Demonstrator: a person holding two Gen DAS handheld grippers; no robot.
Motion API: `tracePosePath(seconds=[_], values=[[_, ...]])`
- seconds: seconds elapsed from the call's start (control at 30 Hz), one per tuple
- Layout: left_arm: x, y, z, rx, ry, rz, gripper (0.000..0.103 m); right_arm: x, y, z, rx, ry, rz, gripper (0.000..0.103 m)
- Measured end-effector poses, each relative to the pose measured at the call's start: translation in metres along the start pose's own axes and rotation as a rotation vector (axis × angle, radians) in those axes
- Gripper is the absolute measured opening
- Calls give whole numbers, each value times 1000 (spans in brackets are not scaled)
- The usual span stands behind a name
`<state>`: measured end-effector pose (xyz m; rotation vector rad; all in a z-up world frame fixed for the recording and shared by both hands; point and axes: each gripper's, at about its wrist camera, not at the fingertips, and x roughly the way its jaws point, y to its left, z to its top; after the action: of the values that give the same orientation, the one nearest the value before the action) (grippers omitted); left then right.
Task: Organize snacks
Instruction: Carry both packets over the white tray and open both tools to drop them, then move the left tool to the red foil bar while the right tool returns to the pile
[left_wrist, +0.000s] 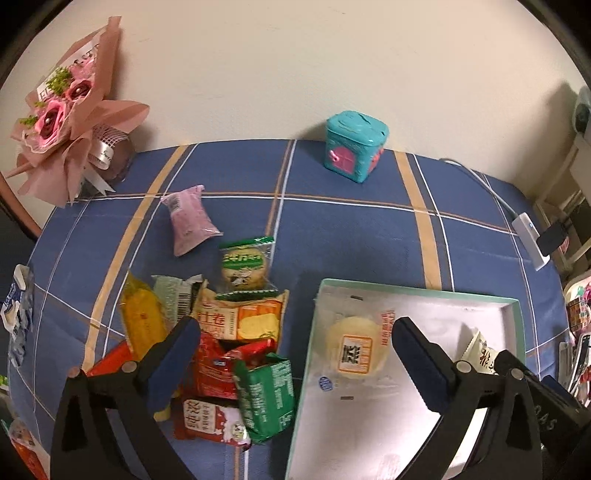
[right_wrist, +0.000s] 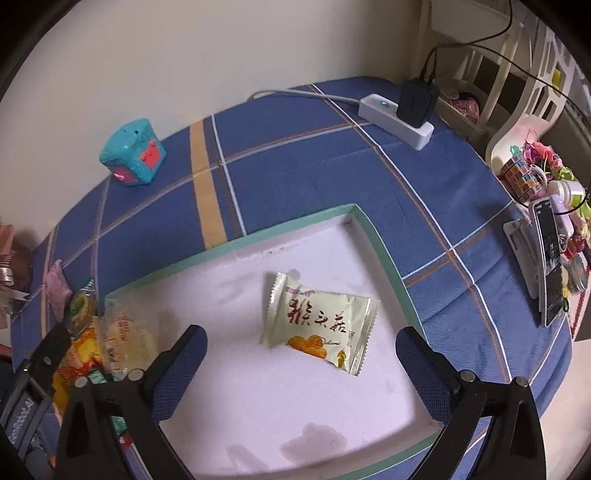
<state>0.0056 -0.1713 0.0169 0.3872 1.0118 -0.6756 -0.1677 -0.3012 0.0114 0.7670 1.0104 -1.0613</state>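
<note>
Both tongs are seen spread wide, nothing between the pads. Left tongs (left_wrist: 295, 363) are hung over the seam between snack pile and tray; right tongs (right_wrist: 301, 363) are hung over the tray floor.

The tray (right_wrist: 384, 254), white inside with a green rim, is set on the blue plaid worktop (left_wrist: 351, 229). Two packs are already in it: a clear-wrapped round pastry (left_wrist: 354, 349) against the rim at 9 o'clock, and a pale green sachet (right_wrist: 319, 323) near the middle, lying flat.

The loose snack pile (left_wrist: 221, 354) is left on the worktop at 9 o'clock of the tray: yellow, orange, red and green wrappers overlapping. A round biscuit pack (left_wrist: 245, 266) and a pink pouch (left_wrist: 190, 221) are lying apart at 12 o'clock of the pile.

Handling, judged: all packs are light, film-wrapped, slippery and crushable. The green pack (left_wrist: 269, 397) on top is judged easiest next; it is best taken across its short width, mid-body, with a gentle squeeze. Crimped ends are to be avoided as they fold and slip. Neighbours may be dragged along.
</note>
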Motion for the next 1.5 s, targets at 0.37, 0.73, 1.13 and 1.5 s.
tracePosePath(seconds=[0.37, 0.73, 1.13, 1.5], values=[[-25, 30, -6, 36, -16, 79, 103, -14, 25, -16, -70, 35, -36, 103], [-35, 65, -21, -45, 1, 102, 103, -31, 43, -30, -86, 12, 56, 103], [-50, 105, -28, -135, -21, 128, 103, -47, 92, -53, -210, -20, 68, 103], [-53, 161, -41, -244, -2, 148, 103, -60, 137, -77, -258, -17, 219, 103]])
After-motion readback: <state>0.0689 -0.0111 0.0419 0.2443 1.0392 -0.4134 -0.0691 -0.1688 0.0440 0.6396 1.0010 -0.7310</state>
